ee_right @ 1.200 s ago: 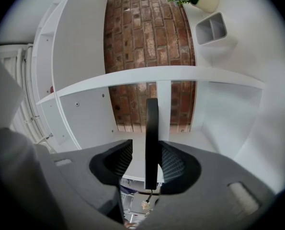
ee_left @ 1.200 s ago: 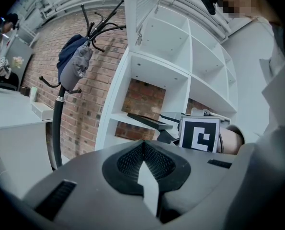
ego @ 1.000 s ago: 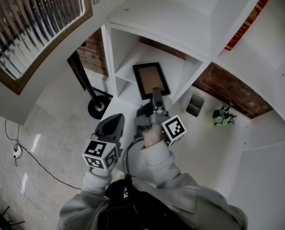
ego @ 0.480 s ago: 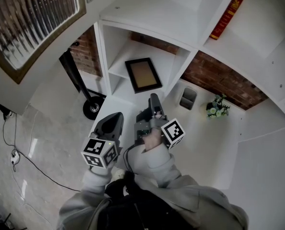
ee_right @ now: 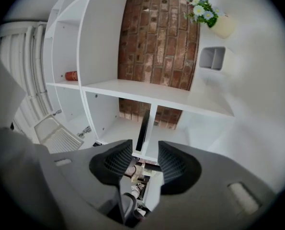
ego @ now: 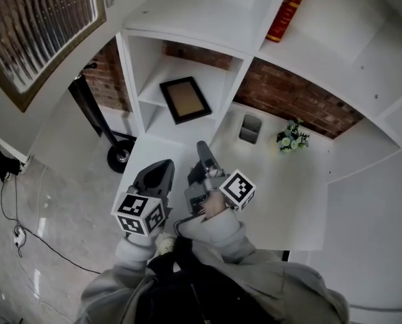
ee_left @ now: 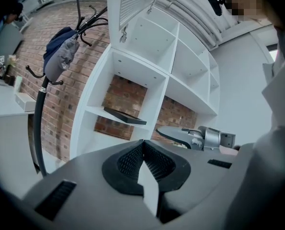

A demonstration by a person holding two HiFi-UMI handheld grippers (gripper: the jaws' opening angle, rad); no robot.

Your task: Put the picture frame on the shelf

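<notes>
Seen from above: a tall white shelving unit (ego: 187, 25) backed by red brick wall (ego: 302, 103). Lying flat on a board in the leftmost bay of the shelving unit, a black rectangular picture frame (ego: 185, 100) with a tan centre, touched by neither claw. Held in front of the shelving unit and apart from it, two grey hand-held tools with marker cubes. Left claw (ego: 161, 171) closed, ribbed black pads (ee_left: 132, 159) pressed together, nothing between them; beyond them in the left gripper view, the picture frame (ee_left: 124, 116) as a thin dark slab on its board. Right claw (ego: 203, 148) open and empty, pads apart, pointed at the shelving unit, with the picture frame (ee_right: 142, 131) edge-on past the gap. Right of the shelving unit's lower bays, a white worktop (ego: 282, 194) carrying a small grey open box (ego: 250, 128) and a pot of green and white flowers (ego: 292, 137). High in the shelving unit, a red book (ego: 288, 2). Left of the shelving unit, a black coat stand (ego: 99, 120).
</notes>
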